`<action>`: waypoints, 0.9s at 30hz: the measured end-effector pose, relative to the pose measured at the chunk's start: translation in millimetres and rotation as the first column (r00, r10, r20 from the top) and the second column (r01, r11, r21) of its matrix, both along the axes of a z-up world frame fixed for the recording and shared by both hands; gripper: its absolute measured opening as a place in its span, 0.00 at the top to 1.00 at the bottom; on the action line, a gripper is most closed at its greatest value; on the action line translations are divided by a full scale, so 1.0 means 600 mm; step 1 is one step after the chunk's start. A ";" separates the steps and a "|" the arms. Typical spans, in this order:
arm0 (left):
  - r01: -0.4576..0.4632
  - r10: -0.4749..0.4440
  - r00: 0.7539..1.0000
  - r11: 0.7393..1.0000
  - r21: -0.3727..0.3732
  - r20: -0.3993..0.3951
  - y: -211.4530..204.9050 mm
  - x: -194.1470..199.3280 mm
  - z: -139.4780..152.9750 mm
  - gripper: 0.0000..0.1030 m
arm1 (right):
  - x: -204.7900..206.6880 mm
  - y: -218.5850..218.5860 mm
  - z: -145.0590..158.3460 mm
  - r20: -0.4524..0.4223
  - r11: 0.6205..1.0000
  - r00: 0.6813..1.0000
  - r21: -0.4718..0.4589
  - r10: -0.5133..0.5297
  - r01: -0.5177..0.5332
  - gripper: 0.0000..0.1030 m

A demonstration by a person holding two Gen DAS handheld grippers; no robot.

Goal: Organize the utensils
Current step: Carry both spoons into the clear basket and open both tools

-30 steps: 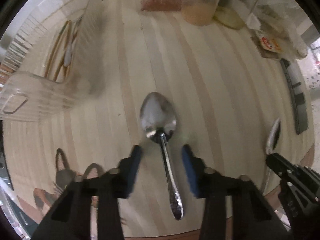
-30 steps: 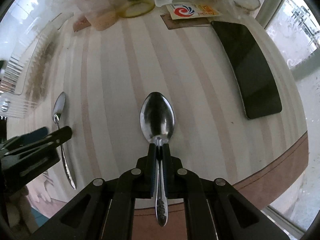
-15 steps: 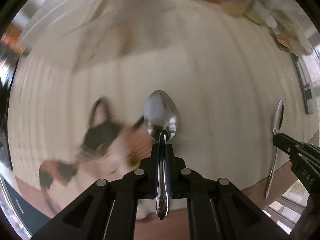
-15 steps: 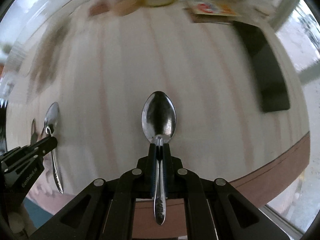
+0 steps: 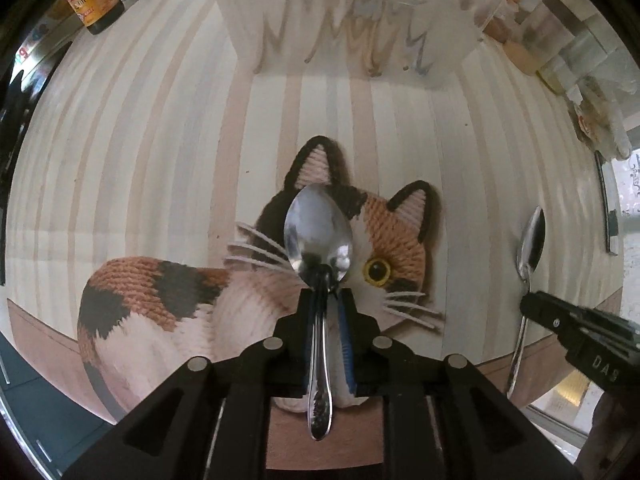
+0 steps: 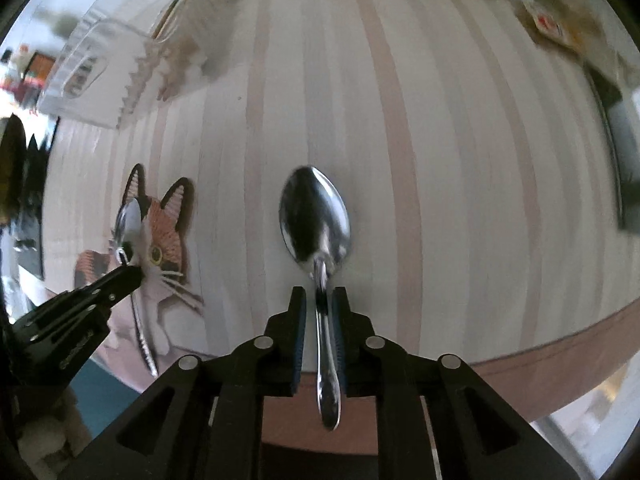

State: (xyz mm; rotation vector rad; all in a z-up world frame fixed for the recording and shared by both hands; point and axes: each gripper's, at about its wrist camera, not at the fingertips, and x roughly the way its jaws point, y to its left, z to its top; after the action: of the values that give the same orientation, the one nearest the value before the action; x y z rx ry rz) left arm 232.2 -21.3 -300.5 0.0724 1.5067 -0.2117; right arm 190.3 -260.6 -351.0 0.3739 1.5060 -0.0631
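My left gripper (image 5: 326,296) is shut on the handle of a steel spoon (image 5: 318,232), held bowl forward above a knitted cat mat (image 5: 224,296). My right gripper (image 6: 320,300) grips a second steel spoon (image 6: 314,216) by its handle, above the striped wooden table (image 6: 440,160); a gap shows beside the handle at its left jaw. Each gripper and spoon shows in the other's view: the right one (image 5: 532,304) with its spoon (image 5: 530,248), the left one (image 6: 128,274) with its spoon (image 6: 128,228). A clear utensil tray (image 5: 360,12) holding chopsticks stands at the far side.
A brown bottle (image 5: 94,4) stands at the far left. Jars and packets (image 5: 560,52) crowd the far right. A black phone (image 6: 624,176) lies at the right edge. The table's brown front edge (image 6: 560,368) runs close below both grippers.
My left gripper closed on its spoon and lifted it, swinging left over the cat mat toward the tray. My right gripper lifted its spoon and turned left with it.
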 end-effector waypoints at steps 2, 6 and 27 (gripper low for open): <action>0.013 -0.013 1.000 1.000 0.009 0.008 0.001 0.002 -0.002 0.89 | -0.006 -0.014 0.006 0.009 1.000 1.000 -0.018 0.006 -0.006 0.86; 0.036 -0.037 0.999 0.999 0.038 0.027 -0.018 -0.009 -0.004 0.96 | -0.004 0.034 0.020 0.020 0.985 0.997 -0.154 0.079 -0.075 0.86; -0.002 0.003 0.971 1.000 -0.002 0.241 -0.013 0.007 0.172 0.96 | -0.041 0.011 0.156 0.244 0.990 0.968 -0.116 -0.050 0.080 0.94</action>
State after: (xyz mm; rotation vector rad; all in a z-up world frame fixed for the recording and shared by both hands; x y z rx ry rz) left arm 236.5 -28.9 -197.4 0.0920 1.2644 -0.1945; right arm 165.4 -254.2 -257.4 0.3185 1.2429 -0.1580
